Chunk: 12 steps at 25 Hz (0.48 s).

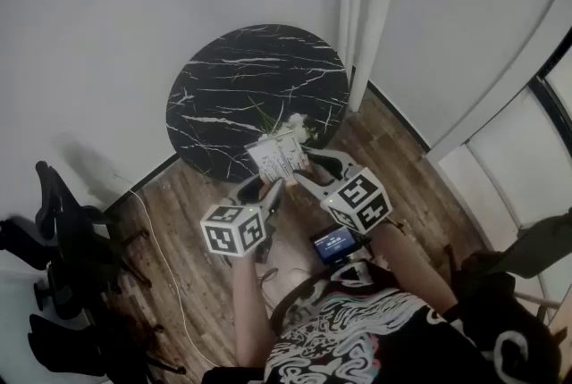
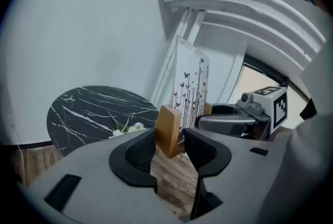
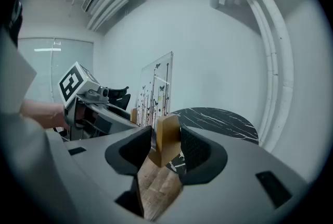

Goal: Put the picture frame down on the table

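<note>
We record the left gripper (image 2: 169, 140) clamped on one wooden foot block (image 2: 167, 130) of the picture frame (image 1: 279, 157). The right gripper (image 3: 165, 140) is clamped on the opposite foot block (image 3: 167, 132), so the clear butterfly-printed panel stands upright between the two tools. The frame is held in the air, not resting on anything. In the head view it sits at the near edge of the round black marble table (image 1: 228, 74), just beside a white flower sprig (image 1: 295, 123) lying on the tabletop, and both gripper views show wood floor (image 2: 174, 176) under the jaws.
</note>
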### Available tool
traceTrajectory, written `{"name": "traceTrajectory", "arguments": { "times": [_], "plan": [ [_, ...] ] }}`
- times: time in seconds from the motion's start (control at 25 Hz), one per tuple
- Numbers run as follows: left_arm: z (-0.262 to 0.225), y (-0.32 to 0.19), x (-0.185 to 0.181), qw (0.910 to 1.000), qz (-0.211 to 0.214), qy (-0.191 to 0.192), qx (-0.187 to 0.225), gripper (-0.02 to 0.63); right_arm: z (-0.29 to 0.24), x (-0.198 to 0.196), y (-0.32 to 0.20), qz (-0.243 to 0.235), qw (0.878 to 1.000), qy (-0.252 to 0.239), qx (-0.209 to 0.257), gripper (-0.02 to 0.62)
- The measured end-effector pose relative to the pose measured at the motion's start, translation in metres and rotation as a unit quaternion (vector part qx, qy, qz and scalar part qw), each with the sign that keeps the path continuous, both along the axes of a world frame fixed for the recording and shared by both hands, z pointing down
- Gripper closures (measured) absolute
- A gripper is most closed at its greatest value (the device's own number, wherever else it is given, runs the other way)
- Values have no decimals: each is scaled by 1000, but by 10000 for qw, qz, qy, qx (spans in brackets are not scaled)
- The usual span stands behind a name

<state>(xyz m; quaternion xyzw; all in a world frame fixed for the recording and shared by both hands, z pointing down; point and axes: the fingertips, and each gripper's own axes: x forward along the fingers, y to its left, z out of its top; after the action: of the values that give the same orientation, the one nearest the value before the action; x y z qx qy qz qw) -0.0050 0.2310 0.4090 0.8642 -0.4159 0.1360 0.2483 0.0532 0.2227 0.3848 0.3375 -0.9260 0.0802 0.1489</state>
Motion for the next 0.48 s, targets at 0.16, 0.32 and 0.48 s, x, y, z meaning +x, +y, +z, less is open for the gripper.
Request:
{"name": "traceTrajectory", "arguments": {
  "times": [0.16,0.32,0.48],
  "plan": [
    [5,-2,13,9999,-30,-67,-83,426,5,13,-3,-18,10000,-8,7,414],
    [9,-3,24,9998,-104,-69,-152,426,10,25,-5,-139,9999,-37,-27,414],
    [12,-7,31,9995,-248,-76,-183,426,13,31,-11,-242,9997,-68,-63,414]
  ]
}}
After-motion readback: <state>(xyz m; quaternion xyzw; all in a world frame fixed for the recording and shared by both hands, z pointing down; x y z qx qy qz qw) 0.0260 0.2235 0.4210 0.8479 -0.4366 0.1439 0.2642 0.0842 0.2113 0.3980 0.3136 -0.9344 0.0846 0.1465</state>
